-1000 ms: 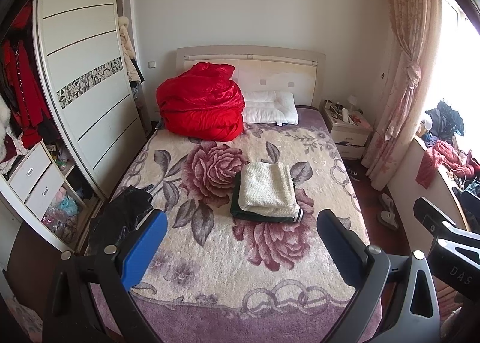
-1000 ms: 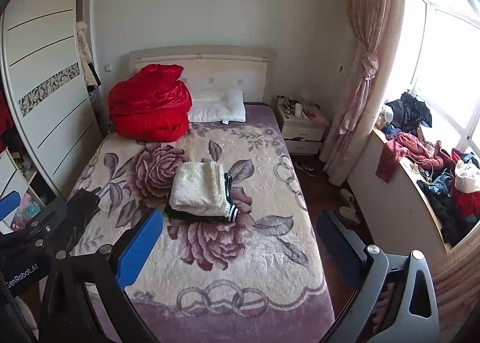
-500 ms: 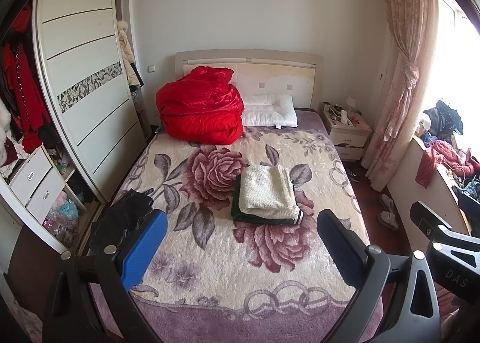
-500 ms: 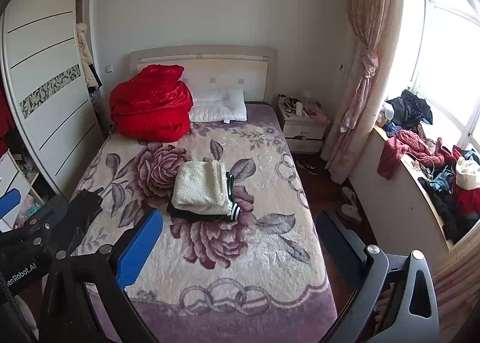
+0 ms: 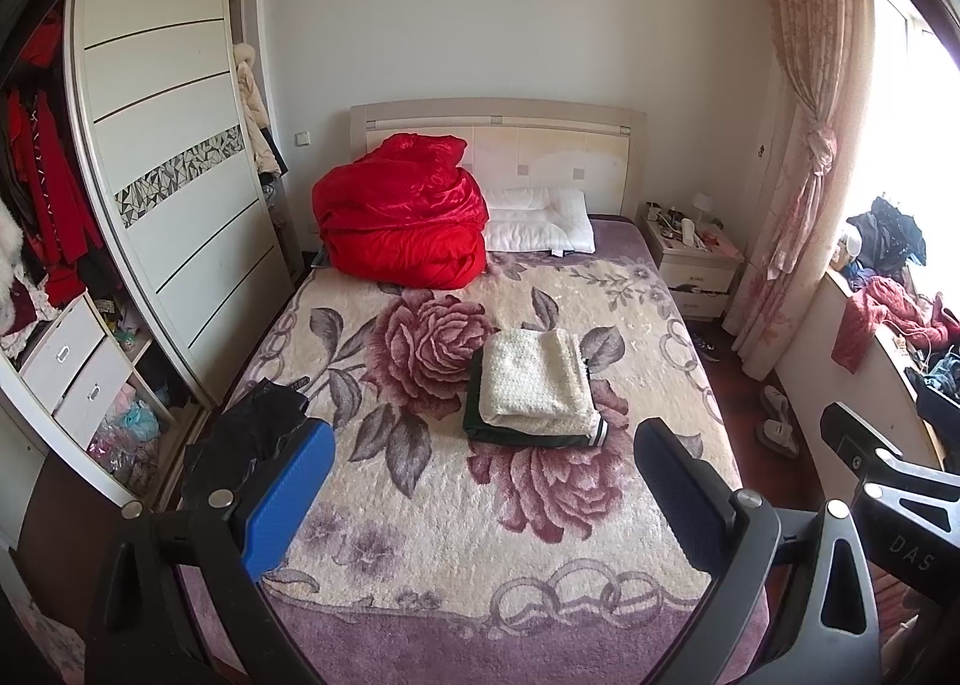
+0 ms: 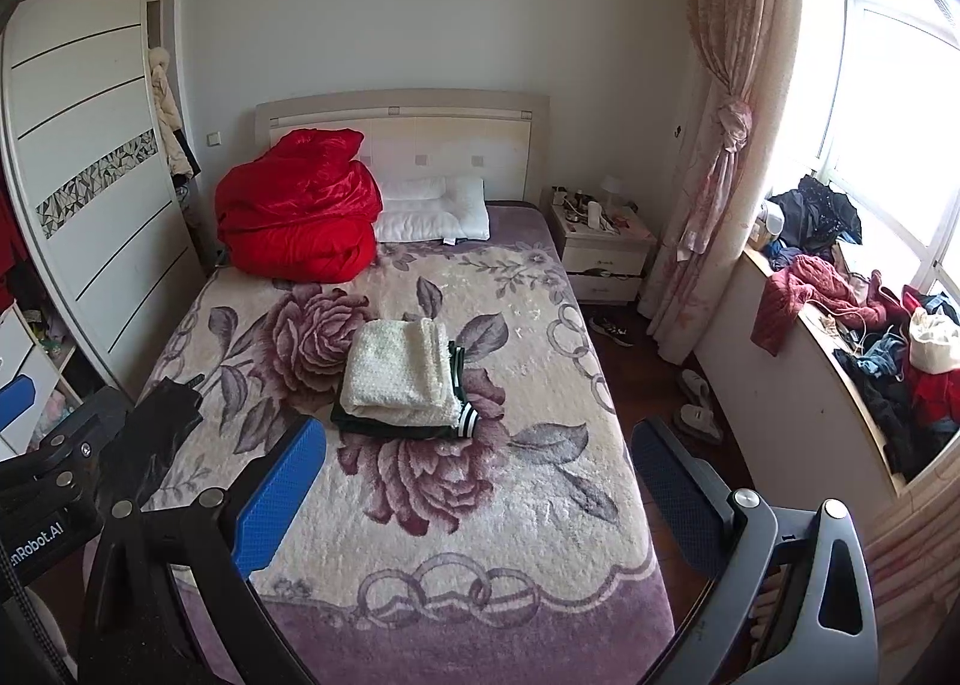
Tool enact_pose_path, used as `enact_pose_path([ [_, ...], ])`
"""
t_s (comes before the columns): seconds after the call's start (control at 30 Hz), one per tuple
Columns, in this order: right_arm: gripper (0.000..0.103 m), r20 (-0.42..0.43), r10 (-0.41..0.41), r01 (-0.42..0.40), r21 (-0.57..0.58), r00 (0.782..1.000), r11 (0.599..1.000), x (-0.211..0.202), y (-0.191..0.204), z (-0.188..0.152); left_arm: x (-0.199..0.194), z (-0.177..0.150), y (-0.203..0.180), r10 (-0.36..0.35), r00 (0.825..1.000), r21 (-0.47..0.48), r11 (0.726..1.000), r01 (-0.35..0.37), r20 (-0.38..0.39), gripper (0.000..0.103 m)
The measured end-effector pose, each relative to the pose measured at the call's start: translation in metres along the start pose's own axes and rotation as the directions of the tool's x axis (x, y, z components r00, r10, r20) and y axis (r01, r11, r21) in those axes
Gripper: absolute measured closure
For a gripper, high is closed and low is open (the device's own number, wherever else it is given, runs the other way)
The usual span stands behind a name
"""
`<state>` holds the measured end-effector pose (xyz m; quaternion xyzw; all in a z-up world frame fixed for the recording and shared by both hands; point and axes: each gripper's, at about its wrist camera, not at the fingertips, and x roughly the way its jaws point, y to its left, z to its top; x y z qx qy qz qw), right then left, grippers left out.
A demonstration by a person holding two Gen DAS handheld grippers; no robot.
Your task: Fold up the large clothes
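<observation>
Nearest, both tools hang above the foot of the bed [image 5: 480, 613]: the left gripper [image 5: 480, 505] and the right gripper [image 6: 480, 499] each have their 2 fingers spread wide and hold nothing. Just beyond the left one, a crumpled black garment [image 5: 252, 433] lies at the bed's left edge, probably the next piece to fold. It should be pinched at 2 well-separated corners and dragged onto the open blanket before any crease is made. Farther off, the cream folded garment [image 5: 534, 379] rests on a dark green folded garment [image 5: 528, 433], mid-bed, so new work should stay clear of that stack.
</observation>
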<state>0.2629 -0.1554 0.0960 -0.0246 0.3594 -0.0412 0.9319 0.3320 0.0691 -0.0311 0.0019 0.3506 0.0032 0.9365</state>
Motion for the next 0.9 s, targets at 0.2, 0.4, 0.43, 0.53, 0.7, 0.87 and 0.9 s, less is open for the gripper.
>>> enact_pose_path([
  [0.2, 0.000, 0.001, -0.001, 0.001, -0.001, 1.000, 1.000, -0.0006, -0.0018, -0.0028, -0.0008, -0.0007, 0.0007, 0.003, 1.000, 0.001, 1.000, -0.003, -0.001, 0.001],
  [0.4, 0.000, 0.004, -0.005, 0.005, -0.003, 1.000, 1.000, -0.0004, -0.0023, -0.0043, -0.0007, 0.0000, 0.0014, 0.008, 1.000, 0.003, 1.000, -0.008, 0.001, 0.001],
  [0.43, 0.000, 0.005, -0.005, 0.005, -0.003, 1.000, 1.000, -0.0004, -0.0024, -0.0044, -0.0007, -0.0001, 0.0015, 0.007, 1.000, 0.003, 1.000, -0.007, 0.002, 0.001],
  [0.53, 0.000, 0.005, -0.004, 0.004, -0.004, 1.000, 1.000, 0.0000, -0.0023, -0.0039, -0.0007, -0.0003, 0.0014, 0.008, 1.000, 0.005, 1.000, -0.008, 0.003, 0.001],
  [0.7, 0.000, 0.004, -0.005, 0.005, -0.001, 1.000, 1.000, 0.0006, -0.0027, -0.0049, -0.0012, -0.0027, -0.0004, 0.013, 1.000, 0.006, 1.000, -0.013, 0.005, 0.001],
  [0.87, 0.000, 0.005, -0.006, 0.006, -0.001, 1.000, 1.000, -0.0015, -0.0025, -0.0064, -0.0019, -0.0038, -0.0002, 0.016, 1.000, 0.000, 1.000, -0.016, 0.008, 0.001],
  [0.9, 0.000, 0.005, -0.006, 0.006, -0.002, 1.000, 1.000, -0.0013, -0.0025, -0.0068, -0.0017, -0.0039, 0.0002, 0.018, 1.000, -0.002, 1.000, -0.018, 0.007, 0.001],
])
